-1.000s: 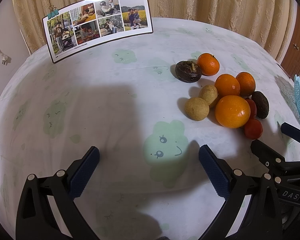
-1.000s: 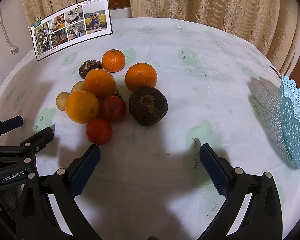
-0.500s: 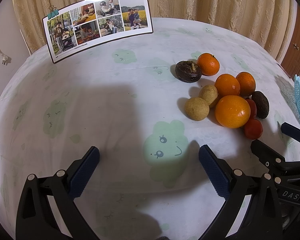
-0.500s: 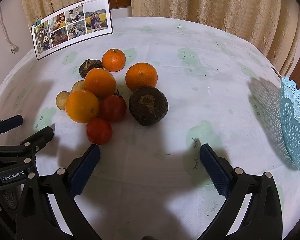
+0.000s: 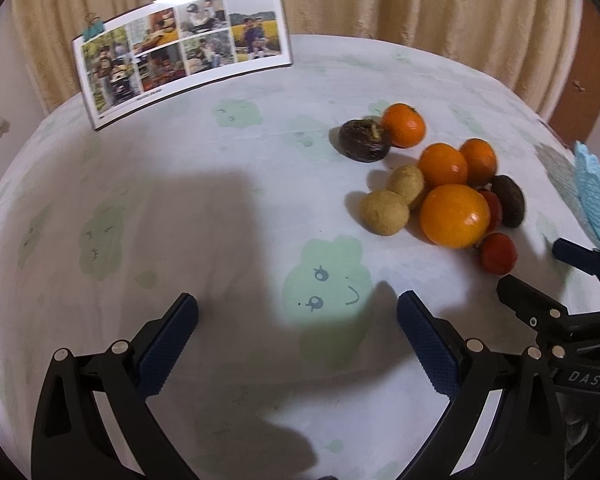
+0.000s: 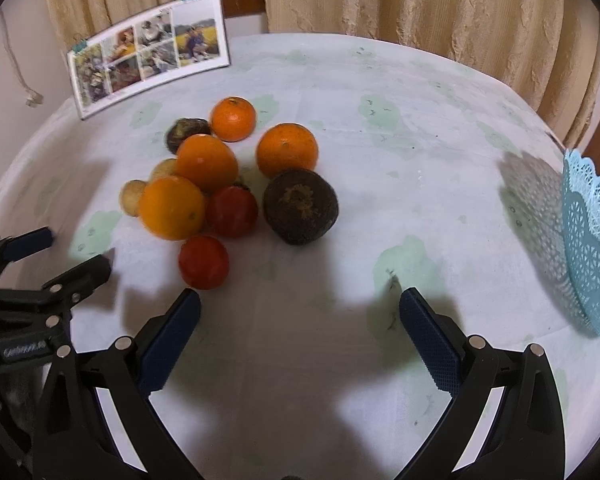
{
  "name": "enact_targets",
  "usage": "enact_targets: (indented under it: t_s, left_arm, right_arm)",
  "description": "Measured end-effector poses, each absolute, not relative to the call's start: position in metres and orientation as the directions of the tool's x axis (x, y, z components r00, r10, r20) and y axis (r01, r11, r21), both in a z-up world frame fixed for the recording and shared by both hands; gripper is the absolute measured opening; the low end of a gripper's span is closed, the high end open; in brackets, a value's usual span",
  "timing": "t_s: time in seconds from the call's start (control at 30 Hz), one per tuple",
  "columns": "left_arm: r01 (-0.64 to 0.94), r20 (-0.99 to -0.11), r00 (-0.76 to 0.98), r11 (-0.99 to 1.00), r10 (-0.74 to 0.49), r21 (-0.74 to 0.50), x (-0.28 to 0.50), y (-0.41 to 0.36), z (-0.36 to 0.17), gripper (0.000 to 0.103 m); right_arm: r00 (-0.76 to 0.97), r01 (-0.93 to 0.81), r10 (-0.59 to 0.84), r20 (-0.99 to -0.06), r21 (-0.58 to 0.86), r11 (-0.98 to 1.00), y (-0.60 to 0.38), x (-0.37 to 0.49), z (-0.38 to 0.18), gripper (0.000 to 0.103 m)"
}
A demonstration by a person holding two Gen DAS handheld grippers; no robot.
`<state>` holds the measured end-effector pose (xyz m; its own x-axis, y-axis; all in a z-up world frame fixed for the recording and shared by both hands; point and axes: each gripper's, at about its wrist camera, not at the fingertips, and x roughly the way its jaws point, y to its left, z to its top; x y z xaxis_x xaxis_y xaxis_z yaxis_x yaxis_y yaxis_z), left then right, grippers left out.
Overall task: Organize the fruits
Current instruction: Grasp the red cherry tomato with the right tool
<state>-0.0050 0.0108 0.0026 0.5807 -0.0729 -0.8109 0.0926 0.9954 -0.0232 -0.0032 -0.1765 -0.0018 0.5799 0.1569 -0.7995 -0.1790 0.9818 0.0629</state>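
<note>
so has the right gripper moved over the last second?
Yes. In the right wrist view the near tomato now sits lower and closer to the right gripper, and the fruit pile looms larger, so it has advanced toward the pile, jaws open and empty.

A white cloth (image 5: 228,216) printed with pale green cartoon patches covers the round counter. At its eleven o'clock edge a photo collage card (image 5: 184,54) stands upright, held by teal binder clips (image 5: 93,32), with beige curtains (image 6: 420,12) behind it.
</note>
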Motion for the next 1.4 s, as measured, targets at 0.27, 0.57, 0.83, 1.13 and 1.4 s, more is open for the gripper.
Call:
enact_targets:
  t_s: [0.27,0.57,0.83,1.13,1.4]
  left_arm:
    - [0.097,-0.770,0.632,0.995,-0.086,-0.032,-0.002,0.017,0.018,0.098]
    - [0.113,-0.729,0.682,0.993,-0.059,0.025,0.013,0.012,0.033,0.098]
    - [0.058,-0.716,0.697,0.998,-0.046,-0.007,0.018,0.034,0.035,0.098]
    - [0.089,-0.721,0.689,0.996,-0.078,-0.023,0.015,0.035,0.029,0.094]
    - [0.187,-0.732,0.668,0.982,-0.132,-0.007,0.012,0.009,0.025,0.081]
  right_arm:
    - [0.659,-0.159,0.243,-0.712,0.183,0.970,-0.204,-0.031,0.020,0.101]
    - [0.668,-0.193,0.291,-0.685,0.218,0.957,-0.202,-0.044,0.024,0.100]
    - [0.628,-0.268,0.320,-0.709,0.189,0.945,-0.165,-0.026,0.021,0.076]
    - [0.582,-0.285,0.312,-0.751,0.171,0.943,-0.146,-0.009,0.006,0.039]
    - [0.608,-0.259,0.341,-0.717,0.227,0.939,-0.169,-0.022,0.011,0.028]
